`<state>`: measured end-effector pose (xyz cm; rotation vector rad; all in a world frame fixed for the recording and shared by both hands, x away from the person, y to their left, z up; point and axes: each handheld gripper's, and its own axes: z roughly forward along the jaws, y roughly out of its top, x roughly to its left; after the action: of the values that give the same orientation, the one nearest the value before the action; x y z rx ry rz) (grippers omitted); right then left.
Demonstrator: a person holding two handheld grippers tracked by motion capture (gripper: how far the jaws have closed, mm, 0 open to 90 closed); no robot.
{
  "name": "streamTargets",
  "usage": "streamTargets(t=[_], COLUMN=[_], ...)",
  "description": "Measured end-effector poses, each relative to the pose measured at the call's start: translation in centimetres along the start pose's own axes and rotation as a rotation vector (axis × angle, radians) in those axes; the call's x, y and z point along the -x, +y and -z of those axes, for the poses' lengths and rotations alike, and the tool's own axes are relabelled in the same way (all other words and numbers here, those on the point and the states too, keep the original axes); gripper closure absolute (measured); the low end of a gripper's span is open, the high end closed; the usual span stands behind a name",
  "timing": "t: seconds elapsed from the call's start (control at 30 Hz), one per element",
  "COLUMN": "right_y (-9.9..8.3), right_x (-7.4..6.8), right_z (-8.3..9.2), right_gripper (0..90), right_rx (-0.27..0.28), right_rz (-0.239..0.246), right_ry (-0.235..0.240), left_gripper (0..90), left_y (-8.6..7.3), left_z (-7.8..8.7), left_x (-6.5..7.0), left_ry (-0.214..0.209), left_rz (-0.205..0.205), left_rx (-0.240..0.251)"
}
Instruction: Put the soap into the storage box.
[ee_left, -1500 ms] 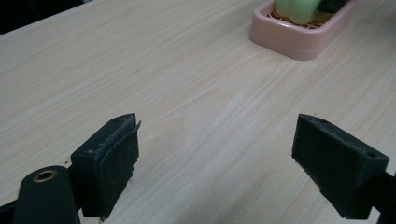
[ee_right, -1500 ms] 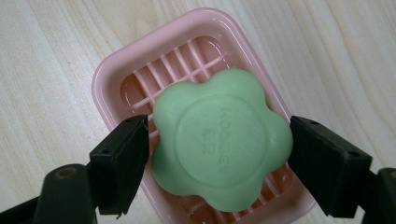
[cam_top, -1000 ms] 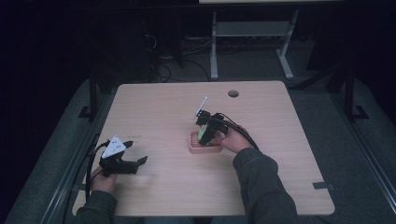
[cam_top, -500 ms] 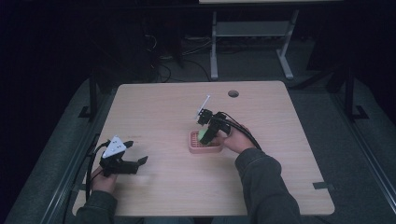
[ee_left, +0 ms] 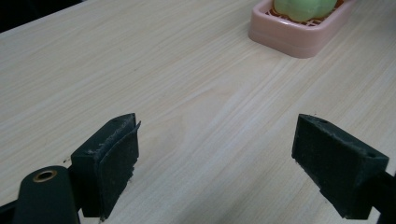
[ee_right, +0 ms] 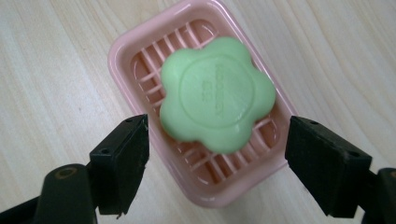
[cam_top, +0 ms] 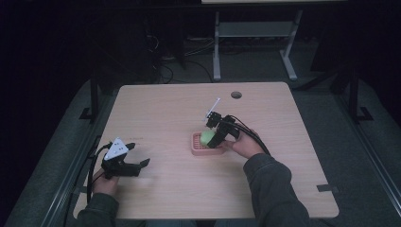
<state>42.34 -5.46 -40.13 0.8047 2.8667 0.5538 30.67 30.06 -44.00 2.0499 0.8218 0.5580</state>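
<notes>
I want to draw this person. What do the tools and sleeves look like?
Each tool is black with two chunky, flat-padded jaws. The left tool carries a pale three-cornered plate with small dark marks; the right tool has one too. Black cables trail from both. The person wears dark grey-green sleeves.

The green flower-shaped soap carries embossed lettering inside a round stamp on its top face, seen in the right gripper view; the letters are too faint and shallow to read with any certainty. The soap lies in a pink soap dish, which bears no readable marking
</notes>
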Motion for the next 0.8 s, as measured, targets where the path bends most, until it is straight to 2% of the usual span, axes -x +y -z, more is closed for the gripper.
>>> streamTargets(t=[0.17,0.57,0.8], right_y=[-0.8,-2.4,-2.8], right_x=[0.1,0.7,0.6], right_z=[0.7,1.2,1.7], right_gripper=[21.9,21.8,21.9], right_rx=[0.023,0.027,0.033], right_rz=[-0.015,-0.056,-0.058], right_ry=[0.001,0.007,0.003], left_gripper=[14.4,14.4,14.4], left_y=[0.0,0.0,0.0], left_z=[0.0,0.0,0.0], left_x=[0.0,0.1,0.1], left_ry=[-0.001,0.000,-0.001], left_rz=[0.001,0.001,-0.002], left_rx=[-0.005,-0.007,-0.009])
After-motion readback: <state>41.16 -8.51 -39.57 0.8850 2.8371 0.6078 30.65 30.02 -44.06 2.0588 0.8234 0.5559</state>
